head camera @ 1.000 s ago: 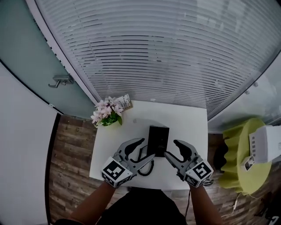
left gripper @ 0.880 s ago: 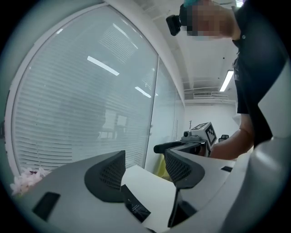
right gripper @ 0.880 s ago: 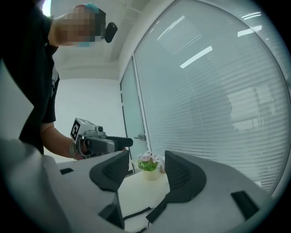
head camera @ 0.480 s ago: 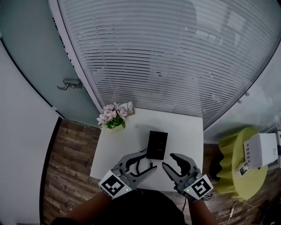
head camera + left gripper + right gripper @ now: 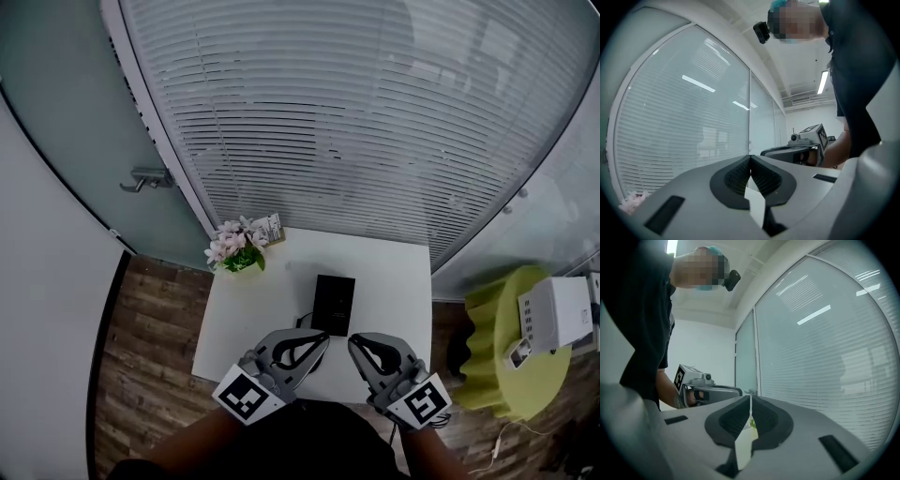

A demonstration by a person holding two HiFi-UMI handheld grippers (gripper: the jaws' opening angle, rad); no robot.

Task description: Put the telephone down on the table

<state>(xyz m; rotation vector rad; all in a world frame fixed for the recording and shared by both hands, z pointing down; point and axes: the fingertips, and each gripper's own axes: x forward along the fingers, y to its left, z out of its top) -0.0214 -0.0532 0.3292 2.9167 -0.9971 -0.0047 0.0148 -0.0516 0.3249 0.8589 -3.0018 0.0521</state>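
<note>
In the head view a black telephone (image 5: 335,304) lies flat on the white table (image 5: 394,281), with its dark cord (image 5: 307,326) curling off its near left corner. My left gripper (image 5: 324,337) hovers over the table's near edge, just short of the phone. My right gripper (image 5: 354,343) hangs beside it, to the right. Both have just been closing, with nothing between the jaws, and both now stand shut and empty. In the left gripper view the ribbed pads (image 5: 740,174) meet, and the right gripper (image 5: 806,140) shows beyond them. In the right gripper view the pads (image 5: 764,416) also meet.
A pot of pink flowers (image 5: 232,247) and a small card stand at the table's far left corner. White blinds (image 5: 356,122) cover the glass wall behind, and a door handle (image 5: 141,176) is at left. A green stool (image 5: 502,361) bearing a white box (image 5: 553,312) stands to the right.
Both grippers drew back from the phone toward me and rose. Their jaws went from wide open to shut. The telephone stays flat on the table.
</note>
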